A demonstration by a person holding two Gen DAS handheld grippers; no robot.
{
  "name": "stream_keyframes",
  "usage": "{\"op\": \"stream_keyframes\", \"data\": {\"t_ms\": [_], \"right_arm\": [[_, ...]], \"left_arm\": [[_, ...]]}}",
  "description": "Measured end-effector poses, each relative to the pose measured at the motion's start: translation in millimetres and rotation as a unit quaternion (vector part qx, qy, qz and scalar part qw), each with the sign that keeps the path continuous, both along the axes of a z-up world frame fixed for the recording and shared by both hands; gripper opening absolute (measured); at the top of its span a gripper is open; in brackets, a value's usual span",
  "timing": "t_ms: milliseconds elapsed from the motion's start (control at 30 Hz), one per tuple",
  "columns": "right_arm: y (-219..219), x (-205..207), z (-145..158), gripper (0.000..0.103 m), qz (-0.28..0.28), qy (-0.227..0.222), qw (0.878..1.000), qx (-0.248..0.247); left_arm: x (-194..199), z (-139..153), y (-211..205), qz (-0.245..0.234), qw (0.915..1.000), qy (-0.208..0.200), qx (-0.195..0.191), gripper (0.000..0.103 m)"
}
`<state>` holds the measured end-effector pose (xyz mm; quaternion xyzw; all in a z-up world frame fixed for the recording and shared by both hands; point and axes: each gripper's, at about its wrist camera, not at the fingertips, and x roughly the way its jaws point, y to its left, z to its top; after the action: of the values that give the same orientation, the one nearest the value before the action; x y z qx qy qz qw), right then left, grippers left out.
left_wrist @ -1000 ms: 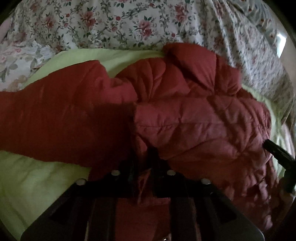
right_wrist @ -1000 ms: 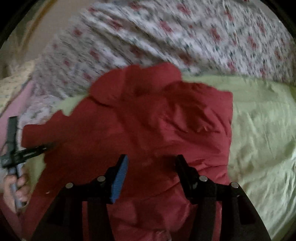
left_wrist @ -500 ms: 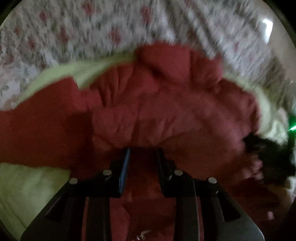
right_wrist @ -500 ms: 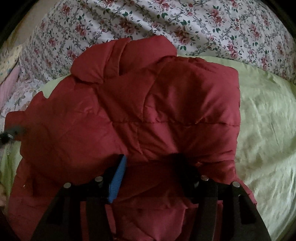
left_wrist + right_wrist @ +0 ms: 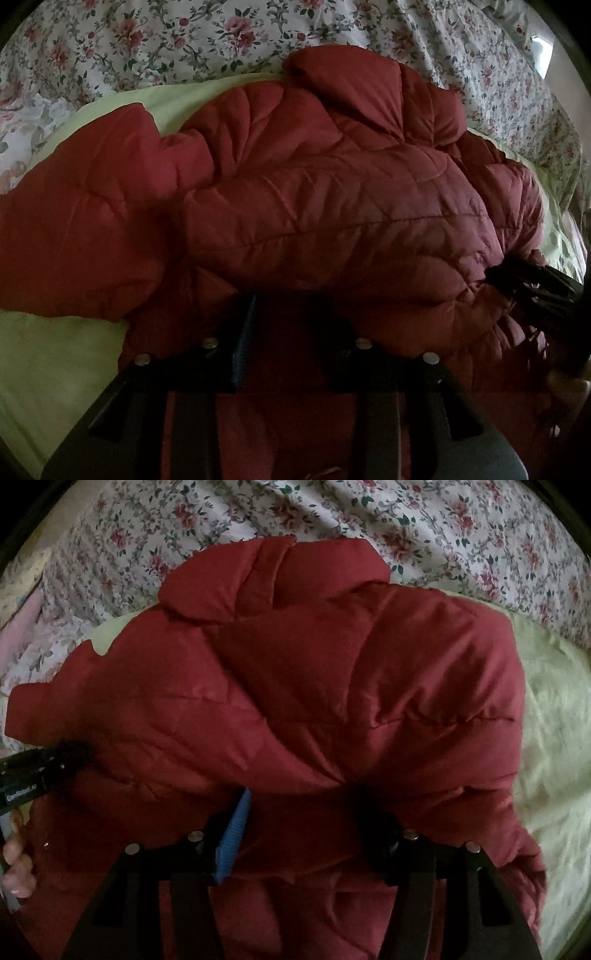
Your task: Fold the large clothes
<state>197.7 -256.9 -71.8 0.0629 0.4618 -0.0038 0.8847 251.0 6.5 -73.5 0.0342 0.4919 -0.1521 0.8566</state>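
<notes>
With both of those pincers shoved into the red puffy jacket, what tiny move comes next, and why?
Probably close both on the fabric. The left gripper and right gripper stand spread, fingertips buried under a bulge of the red jacket, which lies bunched on the green sheet.

One small white label, only partly readable

You can make out one line of white lettering on the black body of the left tongs (image 5: 70, 755), seen at the left edge of your right wrist view; it seems to start with "Gen" and "Robot", but it is too small and blurred to read with certainty. Nothing else in either of your views carries text, numbers, brands or signs that you could read.
</notes>
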Motion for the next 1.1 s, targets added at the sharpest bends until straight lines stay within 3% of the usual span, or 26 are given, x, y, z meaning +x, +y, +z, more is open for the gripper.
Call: {"op": "stream_keyframes", "data": {"t_ms": [67, 167, 267, 567, 700, 900, 1100], "right_arm": [[1, 2, 2, 0.059, 0.000, 0.004, 1.000, -0.006], [-2, -4, 12, 0.059, -0.005, 0.000, 1.000, 0.011], [-5, -22, 30, 0.059, -0.014, -0.015, 0.999, 0.040], [7, -77, 50, 0.059, -0.002, -0.035, 0.995, 0.089], [10, -101, 58, 0.060, -0.002, -0.040, 0.994, 0.105], [13, -132, 73, 0.063, 0.001, -0.054, 0.992, 0.111], [15, -144, 74, 0.063, 0.002, -0.051, 0.992, 0.112]], "left_arm": [[-3, 3, 4, 0.006, 0.9999, 0.002, -0.016, 0.034], [-11, 13, 20, 0.012, 0.9977, 0.014, -0.065, 0.048], [-25, 23, 38, 0.036, 0.9969, 0.004, -0.070, 0.061], [-41, 21, 113, 0.137, 0.9829, 0.036, -0.118, 0.062], [-46, 26, 147, 0.190, 0.9744, 0.020, -0.119, 0.078], [-34, 24, 216, 0.270, 0.9550, 0.008, -0.122, 0.078], [-14, 11, 291, 0.359, 0.9256, 0.017, -0.120, 0.078]]}}
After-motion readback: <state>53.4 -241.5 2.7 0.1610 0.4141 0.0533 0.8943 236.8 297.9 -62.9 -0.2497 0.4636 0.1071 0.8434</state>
